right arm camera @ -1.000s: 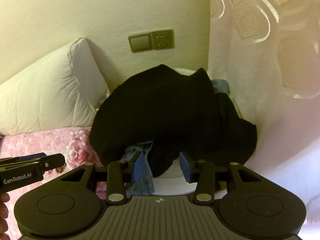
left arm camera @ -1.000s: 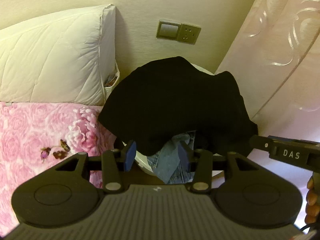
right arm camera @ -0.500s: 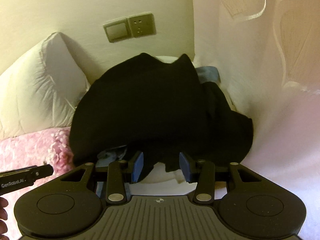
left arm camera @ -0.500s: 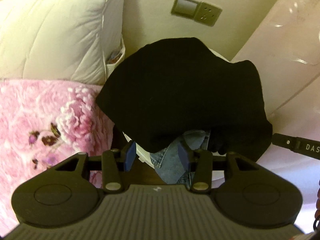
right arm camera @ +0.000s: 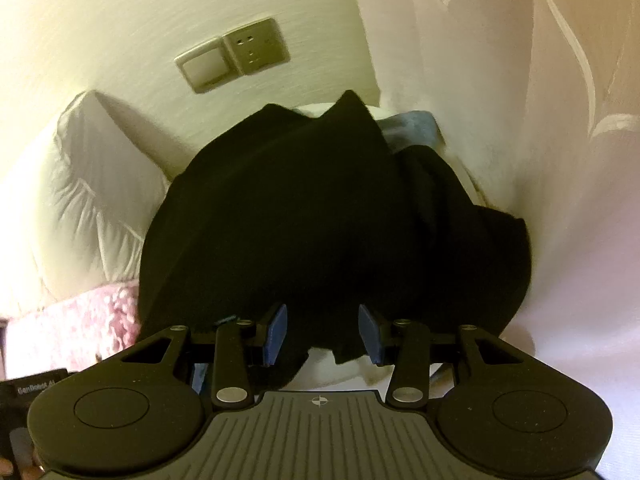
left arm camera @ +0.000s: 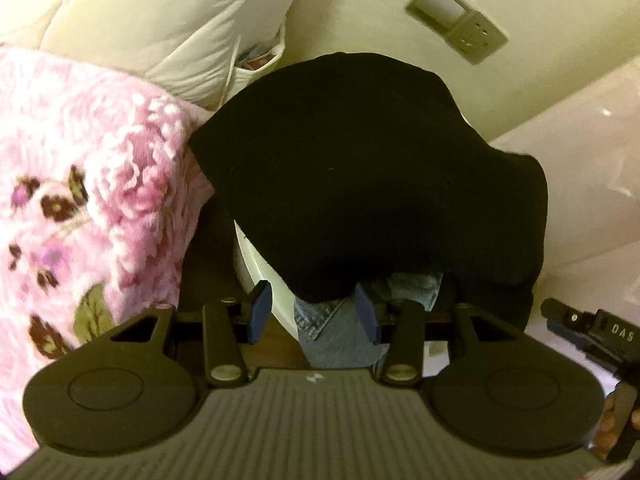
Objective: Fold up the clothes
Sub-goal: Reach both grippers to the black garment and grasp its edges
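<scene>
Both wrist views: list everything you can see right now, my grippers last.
Black garment: one, black, draped over the white round basket.
Denim piece: one, blue, hanging out under the black garment.
Basket: one, white, rim showing beside the bed.
Blanket: one, pink floral, on the bed.
Pillow: one, white, against the wall.
Switch and socket plate: one, beige, on the wall.
Curtain: one, pale pink, at the side.
Left gripper: open, empty.
Right gripper: open, empty.
</scene>
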`<state>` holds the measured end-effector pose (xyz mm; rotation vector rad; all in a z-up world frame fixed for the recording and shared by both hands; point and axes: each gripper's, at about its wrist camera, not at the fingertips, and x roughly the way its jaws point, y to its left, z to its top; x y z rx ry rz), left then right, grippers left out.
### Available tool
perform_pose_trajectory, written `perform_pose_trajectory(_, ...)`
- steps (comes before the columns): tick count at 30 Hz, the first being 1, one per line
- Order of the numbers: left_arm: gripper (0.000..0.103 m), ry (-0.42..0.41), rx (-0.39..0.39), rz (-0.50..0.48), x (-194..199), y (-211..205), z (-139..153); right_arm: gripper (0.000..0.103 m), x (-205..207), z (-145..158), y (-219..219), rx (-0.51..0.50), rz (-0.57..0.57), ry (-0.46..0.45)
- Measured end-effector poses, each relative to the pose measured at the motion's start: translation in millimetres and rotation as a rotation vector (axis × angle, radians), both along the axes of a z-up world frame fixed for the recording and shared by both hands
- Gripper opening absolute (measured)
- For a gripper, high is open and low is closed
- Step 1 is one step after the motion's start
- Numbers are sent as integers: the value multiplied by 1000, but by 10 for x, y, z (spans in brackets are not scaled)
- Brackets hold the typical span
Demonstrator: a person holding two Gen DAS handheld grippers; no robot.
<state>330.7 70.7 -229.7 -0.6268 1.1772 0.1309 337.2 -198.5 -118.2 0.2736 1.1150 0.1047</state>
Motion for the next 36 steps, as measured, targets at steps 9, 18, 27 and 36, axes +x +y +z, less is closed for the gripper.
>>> perform_pose_trajectory(9, 41, 17, -62, 75, 88, 140, -194, 44, 163, -283, -320, 186, -130, 23)
perform_pose_trajectory(18, 41, 39, -114, 148, 100, 297, -374, 86, 275, -462, -652, 316, -344, 6)
perform_pose_trajectory(27, 41, 61, -206, 257, 85, 424, -619, 84, 545, -849, -605, 415, -328, 94)
perform_pose_trajectory(36, 43, 75, -380, 459, 6, 529, -991, 18, 567, -606, -300, 289, -136, 17)
